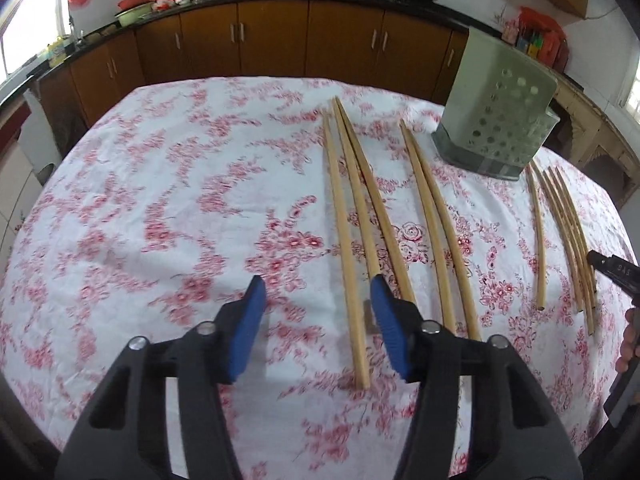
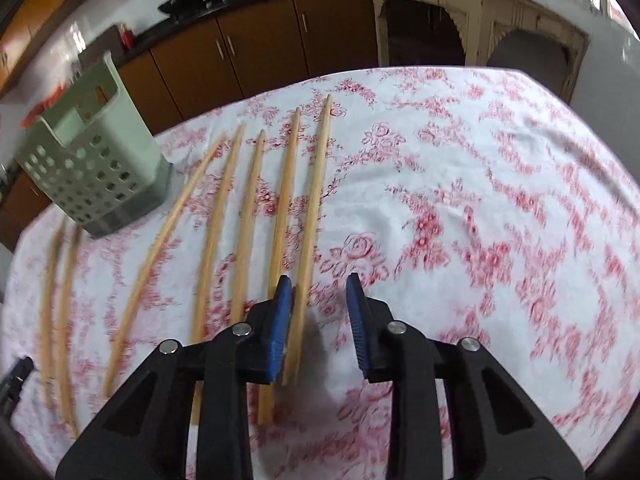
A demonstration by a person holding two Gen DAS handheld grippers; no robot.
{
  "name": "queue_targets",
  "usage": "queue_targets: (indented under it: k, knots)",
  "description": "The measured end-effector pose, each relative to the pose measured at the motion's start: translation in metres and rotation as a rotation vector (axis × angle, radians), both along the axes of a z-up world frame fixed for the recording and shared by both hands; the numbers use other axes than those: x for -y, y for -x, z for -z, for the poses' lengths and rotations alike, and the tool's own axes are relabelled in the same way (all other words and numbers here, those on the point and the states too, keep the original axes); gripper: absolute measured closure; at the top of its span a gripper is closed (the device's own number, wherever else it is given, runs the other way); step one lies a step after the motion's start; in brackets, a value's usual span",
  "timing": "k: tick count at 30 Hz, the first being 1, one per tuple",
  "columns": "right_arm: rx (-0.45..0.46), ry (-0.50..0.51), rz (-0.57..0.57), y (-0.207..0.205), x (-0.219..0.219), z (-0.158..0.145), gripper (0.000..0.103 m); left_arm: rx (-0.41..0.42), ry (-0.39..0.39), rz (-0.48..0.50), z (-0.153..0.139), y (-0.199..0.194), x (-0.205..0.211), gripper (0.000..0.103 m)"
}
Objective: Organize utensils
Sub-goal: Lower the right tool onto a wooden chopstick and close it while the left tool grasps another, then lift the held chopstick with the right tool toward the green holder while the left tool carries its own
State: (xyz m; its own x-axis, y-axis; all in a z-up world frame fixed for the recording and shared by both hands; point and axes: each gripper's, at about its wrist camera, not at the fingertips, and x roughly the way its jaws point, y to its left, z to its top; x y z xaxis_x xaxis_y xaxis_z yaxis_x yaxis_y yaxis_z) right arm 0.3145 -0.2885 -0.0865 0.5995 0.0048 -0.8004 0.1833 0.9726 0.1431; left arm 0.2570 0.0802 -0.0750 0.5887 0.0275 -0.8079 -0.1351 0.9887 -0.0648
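Note:
Several wooden chopsticks lie in rows on the floral tablecloth. A pale green perforated utensil holder stands at the table's far side; it also shows in the right wrist view. My left gripper is open and empty above the near ends of the leftmost chopsticks. My right gripper is open, low over the cloth, with the rightmost chopstick running between its fingers, next to the left finger. The right gripper's tip shows at the left wrist view's right edge.
The tablecloth covers a round table that drops off at its far rim. Brown kitchen cabinets and a dark counter with woks stand behind it. A cream cabinet stands at the far right.

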Motion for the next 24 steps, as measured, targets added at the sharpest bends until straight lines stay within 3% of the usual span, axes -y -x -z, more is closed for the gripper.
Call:
queue_targets:
  k: [2,6,11,16,18,20,24]
  knots:
    - [0.001,0.012,-0.003,-0.001,-0.001,0.000,0.077,-0.012,0.003,0.015,0.005,-0.005,0.004,0.061]
    - [0.008,0.063,-0.004,-0.001,0.000,0.001,0.093,-0.029,-0.002,0.031,0.011,-0.011,0.009,0.077]
    - [0.008,0.040,0.047,-0.001,0.016,0.002,0.095,-0.032,-0.006,0.018,0.012,-0.017,0.003,0.095]
    - [0.015,0.024,0.055,0.011,0.024,0.002,0.095,-0.030,0.012,0.002,0.012,-0.016,-0.008,0.093]
    - [0.018,0.011,0.053,0.016,0.025,0.003,0.095,-0.025,0.020,0.015,0.012,-0.012,-0.006,0.081]
    - [0.020,0.013,0.052,0.021,0.026,0.003,0.094,-0.021,0.018,0.023,0.011,-0.006,-0.002,0.078]
    - [0.029,0.038,0.042,0.027,0.020,0.004,0.095,-0.012,0.003,0.018,0.013,0.001,0.002,0.082]
